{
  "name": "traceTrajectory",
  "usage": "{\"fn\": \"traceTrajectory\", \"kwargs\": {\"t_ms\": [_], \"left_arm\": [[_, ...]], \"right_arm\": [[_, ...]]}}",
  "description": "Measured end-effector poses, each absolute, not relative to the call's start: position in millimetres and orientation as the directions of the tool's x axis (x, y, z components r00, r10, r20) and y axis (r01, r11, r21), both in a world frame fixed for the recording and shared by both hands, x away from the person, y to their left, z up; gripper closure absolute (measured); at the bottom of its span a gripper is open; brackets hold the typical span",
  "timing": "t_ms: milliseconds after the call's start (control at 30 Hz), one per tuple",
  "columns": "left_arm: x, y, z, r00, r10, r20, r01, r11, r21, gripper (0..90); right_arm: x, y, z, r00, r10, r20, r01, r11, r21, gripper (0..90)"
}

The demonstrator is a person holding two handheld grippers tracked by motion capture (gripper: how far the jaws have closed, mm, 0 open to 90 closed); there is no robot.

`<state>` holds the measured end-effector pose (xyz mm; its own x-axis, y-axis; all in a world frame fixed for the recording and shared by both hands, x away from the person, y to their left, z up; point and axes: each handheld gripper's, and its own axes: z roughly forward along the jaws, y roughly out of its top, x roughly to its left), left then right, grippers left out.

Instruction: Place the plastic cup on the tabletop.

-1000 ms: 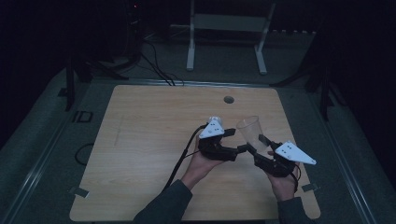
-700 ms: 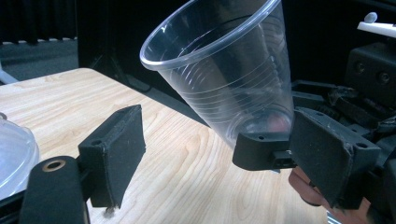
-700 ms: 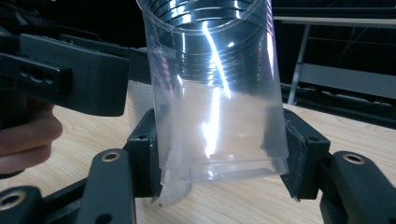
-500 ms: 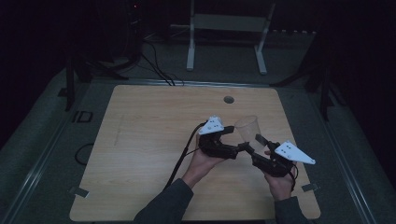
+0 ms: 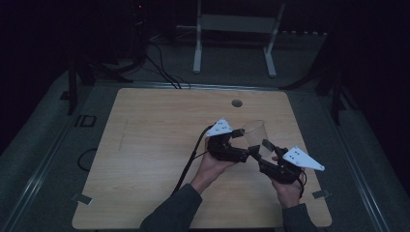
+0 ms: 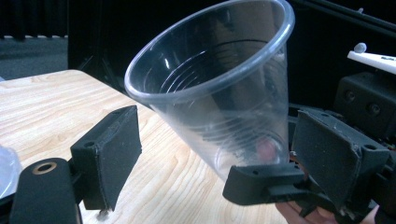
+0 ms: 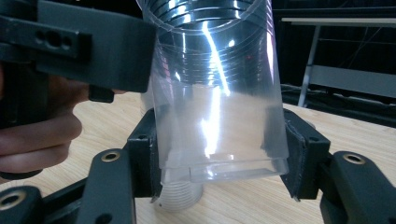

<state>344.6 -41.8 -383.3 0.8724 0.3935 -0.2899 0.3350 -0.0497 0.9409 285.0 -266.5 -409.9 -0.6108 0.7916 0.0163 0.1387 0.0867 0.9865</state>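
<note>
A clear plastic cup (image 5: 255,131) (image 6: 219,88) (image 7: 217,93) hangs tilted above the wooden table (image 5: 154,145), between both grippers. My right gripper (image 5: 261,148) (image 7: 219,161) is shut on the cup's base, one black pad on each side. My left gripper (image 5: 243,141) (image 6: 219,142) stands open around the cup's lower part; its jaws have just been opening and its pads (image 6: 114,149) are off the wall. In the right gripper view one left jaw sits beside the cup's upper left. Another ribbed clear piece (image 7: 180,198) shows just under the cup.
The table has a round hole (image 5: 237,103) near its far edge. A white metal stand (image 5: 235,26) and cables (image 5: 162,72) are on the floor beyond. The left gripper's cable (image 5: 191,159) trails back across the table. Tape tabs mark the near corners.
The left gripper's jaws have spread apart and let go of the cup. The right gripper keeps its grip on the base. Neither hand has shifted.
</note>
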Motion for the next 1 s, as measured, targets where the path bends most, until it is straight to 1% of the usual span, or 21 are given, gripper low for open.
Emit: {"fn": "traceTrajectory", "kwargs": {"t_ms": [300, 700, 800, 900, 1000], "left_arm": [[345.2, -47.6, -382.9, 0.874, 0.378, -0.306, 0.343, -0.033, 0.939, 15.5], [349.9, -50.7, -381.5, 0.866, 0.355, -0.353, 0.372, 0.016, 0.928, 15.8], [351.0, -51.2, -381.7, 0.859, 0.353, -0.370, 0.383, 0.035, 0.923, 17.0], [351.8, -50.0, -382.2, 0.851, 0.357, -0.387, 0.393, 0.057, 0.918, 21.9], [352.2, -49.1, -383.0, 0.847, 0.353, -0.396, 0.400, 0.066, 0.914, 24.0]], "right_arm": [[283.7, -265.1, -410.8, -0.617, 0.787, 0.016, 0.132, 0.083, 0.988, 41.6], [283.1, -262.1, -412.6, -0.627, 0.779, 0.017, 0.132, 0.086, 0.987, 41.5], [283.1, -261.8, -413.0, -0.628, 0.778, 0.016, 0.135, 0.088, 0.987, 41.5], [283.2, -261.9, -413.0, -0.628, 0.778, 0.016, 0.135, 0.089, 0.987, 41.5], [283.6, -262.0, -412.4, -0.629, 0.777, 0.012, 0.133, 0.093, 0.987, 41.4]]}}
